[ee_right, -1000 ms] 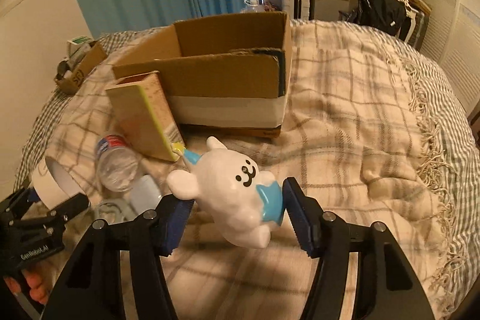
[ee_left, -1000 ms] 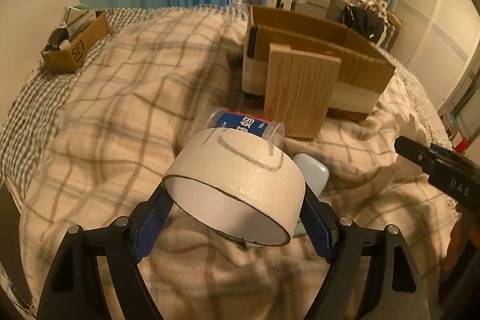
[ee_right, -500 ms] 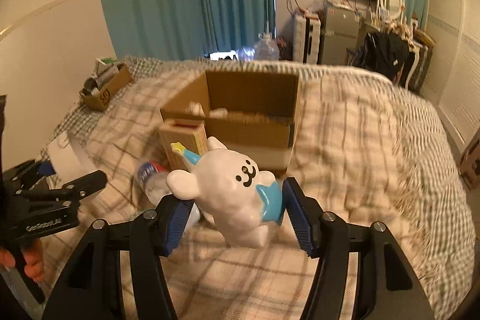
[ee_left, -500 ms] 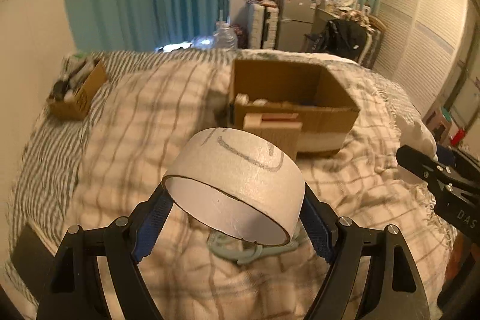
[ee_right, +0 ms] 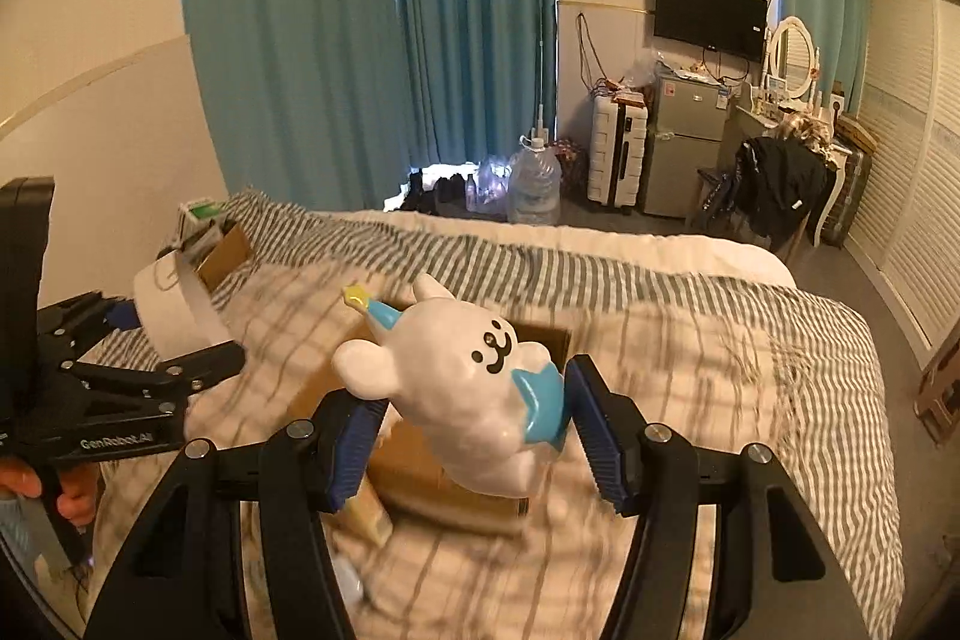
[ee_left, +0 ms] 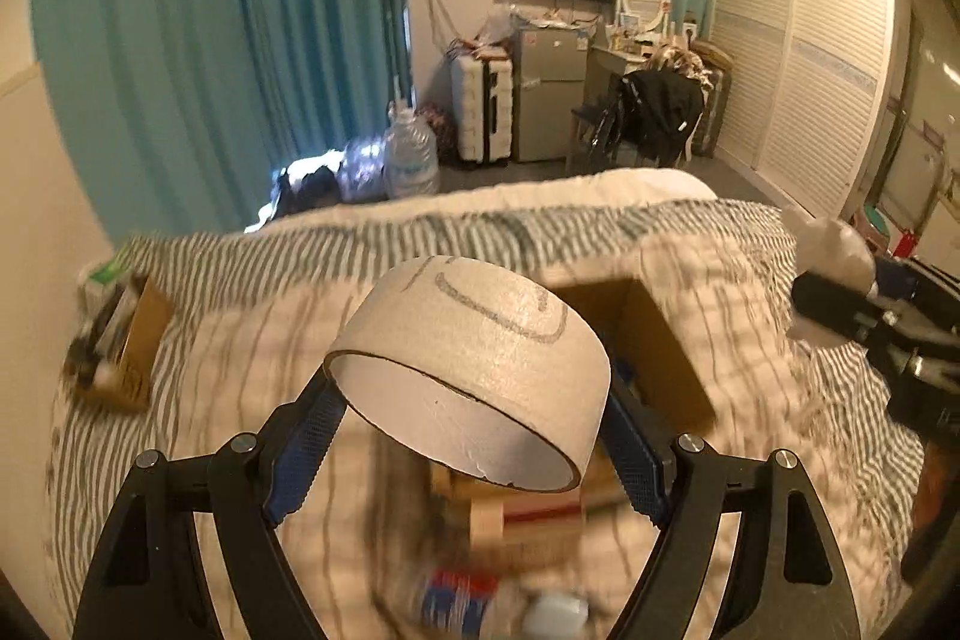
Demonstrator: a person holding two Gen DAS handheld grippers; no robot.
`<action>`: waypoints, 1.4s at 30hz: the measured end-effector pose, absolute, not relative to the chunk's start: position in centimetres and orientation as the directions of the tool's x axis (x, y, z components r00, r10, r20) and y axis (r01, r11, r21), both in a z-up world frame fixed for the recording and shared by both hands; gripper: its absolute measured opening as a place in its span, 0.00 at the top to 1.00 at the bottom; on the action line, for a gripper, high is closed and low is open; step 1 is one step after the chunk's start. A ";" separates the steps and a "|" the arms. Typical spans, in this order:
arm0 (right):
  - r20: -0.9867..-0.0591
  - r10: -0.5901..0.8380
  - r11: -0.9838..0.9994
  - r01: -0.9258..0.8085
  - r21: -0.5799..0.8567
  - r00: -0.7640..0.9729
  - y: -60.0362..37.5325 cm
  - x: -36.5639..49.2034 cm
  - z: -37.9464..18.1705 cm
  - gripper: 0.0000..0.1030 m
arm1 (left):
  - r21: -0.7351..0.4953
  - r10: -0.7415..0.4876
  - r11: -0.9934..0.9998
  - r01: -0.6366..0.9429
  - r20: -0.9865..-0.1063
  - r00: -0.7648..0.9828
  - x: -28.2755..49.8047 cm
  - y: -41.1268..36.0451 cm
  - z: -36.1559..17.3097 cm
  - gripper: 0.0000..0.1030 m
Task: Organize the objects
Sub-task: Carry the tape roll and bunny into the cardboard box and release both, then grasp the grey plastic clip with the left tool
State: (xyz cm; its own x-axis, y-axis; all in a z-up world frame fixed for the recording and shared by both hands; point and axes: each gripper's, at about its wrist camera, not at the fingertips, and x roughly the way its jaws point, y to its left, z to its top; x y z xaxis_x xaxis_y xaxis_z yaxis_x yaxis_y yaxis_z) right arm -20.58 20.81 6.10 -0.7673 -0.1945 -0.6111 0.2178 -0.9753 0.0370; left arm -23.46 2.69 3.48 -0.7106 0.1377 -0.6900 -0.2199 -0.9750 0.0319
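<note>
My left gripper (ee_left: pixel 468 436) is shut on a white tape roll (ee_left: pixel 474 370) and holds it high above the bed. My right gripper (ee_right: pixel 474 430) is shut on a white bear toy (ee_right: pixel 468 388) with a blue hat and scarf, also held high. Below them an open cardboard box (ee_left: pixel 654 358) sits on the plaid blanket; it also shows under the toy in the right wrist view (ee_right: pixel 432 466). The left gripper with the roll shows at the left in the right wrist view (ee_right: pixel 174 340). The right gripper shows at the right edge in the left wrist view (ee_left: pixel 864 316).
A wooden block (ee_left: pixel 528 520) and a plastic bottle (ee_left: pixel 462 598) lie blurred on the blanket in front of the box. A small cardboard box (ee_left: pixel 120 340) of items sits at the bed's far left. Beyond the bed stand a suitcase (ee_right: pixel 618 154), a fridge and a water jug.
Both grippers have risen well above the bed with their objects still held. The box and the items on the blanket now lie lower and farther in view.
</note>
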 end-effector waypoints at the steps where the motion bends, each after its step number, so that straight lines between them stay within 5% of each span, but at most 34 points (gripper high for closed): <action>1: -0.614 -0.190 -0.977 0.210 0.039 -0.766 20.8 -21.5 5.8 0.43 | 0.038 0.139 -0.973 -0.226 -0.689 -0.712 -24.5 3.2 3.2 0.19; 15: -0.698 -0.190 -0.981 0.158 0.111 -0.691 22.1 -29.8 -2.4 0.42 | 0.018 0.170 -0.952 -0.304 -0.797 -0.580 -32.3 8.2 -6.9 0.17; 22: -0.636 -0.154 -0.988 0.106 0.113 -0.756 23.9 -27.1 1.4 0.17 | 0.043 0.159 -0.952 -0.304 -0.778 -0.608 -29.8 7.7 -4.0 0.04; 33: -0.569 -0.108 -0.994 0.094 0.054 -0.815 23.6 -16.7 9.2 0.17 | 0.040 0.125 -0.977 -0.207 -0.683 -0.720 -20.2 2.7 4.6 0.02; 42: -0.612 -0.114 -0.989 0.150 -0.008 -0.783 19.6 -8.7 2.1 0.17 | 0.091 0.003 -0.992 -0.090 -0.682 -0.731 -12.2 -1.8 -0.7 0.00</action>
State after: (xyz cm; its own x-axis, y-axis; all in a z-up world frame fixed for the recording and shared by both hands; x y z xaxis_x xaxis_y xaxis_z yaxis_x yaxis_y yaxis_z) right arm -8.70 19.63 2.10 -0.7826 -0.1135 -0.6121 0.1499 -0.9887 -0.0083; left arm -12.24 -1.77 -0.74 -0.7315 0.0032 -0.6819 -0.0896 -0.9918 0.0915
